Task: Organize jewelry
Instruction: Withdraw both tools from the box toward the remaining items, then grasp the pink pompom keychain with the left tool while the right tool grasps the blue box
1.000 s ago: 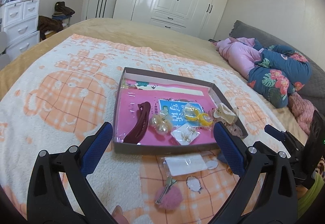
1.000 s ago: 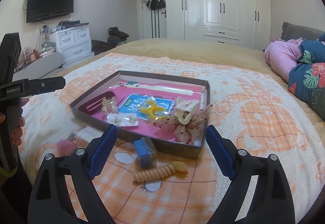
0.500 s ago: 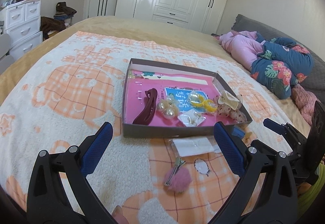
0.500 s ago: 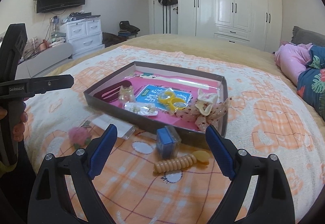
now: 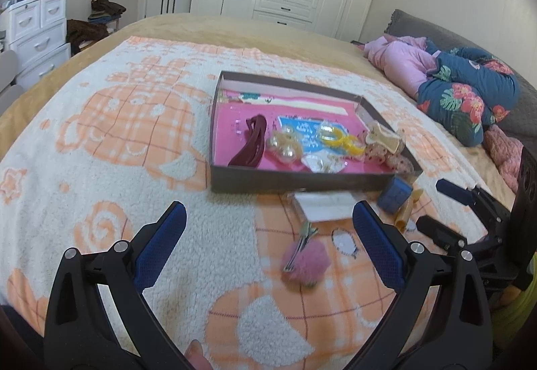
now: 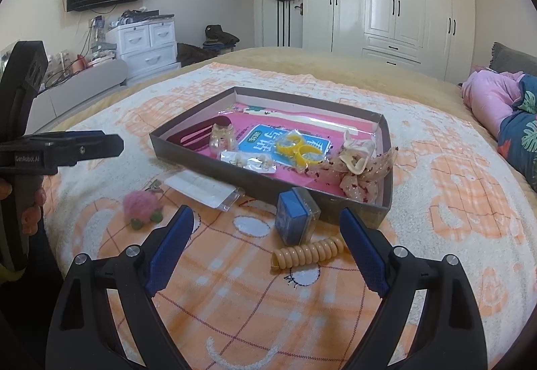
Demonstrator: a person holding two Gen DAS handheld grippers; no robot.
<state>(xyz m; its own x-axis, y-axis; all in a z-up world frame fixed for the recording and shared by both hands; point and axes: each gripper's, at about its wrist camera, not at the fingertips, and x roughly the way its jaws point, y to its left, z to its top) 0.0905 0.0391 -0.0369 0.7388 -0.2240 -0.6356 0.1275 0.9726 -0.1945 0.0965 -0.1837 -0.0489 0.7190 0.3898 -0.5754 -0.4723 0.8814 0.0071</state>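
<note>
— Two grippers, both mine, both spread wide with nothing between the blue pads. My left gripper point(image 5: 269, 244) hovers over the orange-and-white blanket point(image 5: 100, 142), and my right gripper point(image 6: 266, 249) hangs over the same blanket further along.

— What lies nearest each?

— Just ahead of the left one, a pink pompom hair clip point(image 5: 303, 259) lies on the blanket, with a clear packet point(image 5: 324, 205) beyond it, close to the box. Between the right one's fingers I see a coiled beige hair tie point(image 6: 308, 252) and, just behind it, a small blue case point(image 6: 295, 219) standing against the box's near wall.

— And the box itself?

— The shallow dark box point(image 6: 188, 153) sits on the blanket past those loose pieces. Inside, on a pink lining, lie a maroon hair claw point(image 5: 250, 143), pearly clear ornaments point(image 5: 283, 145), a yellow ring-shaped piece point(image 6: 297, 148), a small bag of earrings point(image 6: 250, 162) and a beige claw clip on dotted gauze point(image 6: 357, 160).
</note>
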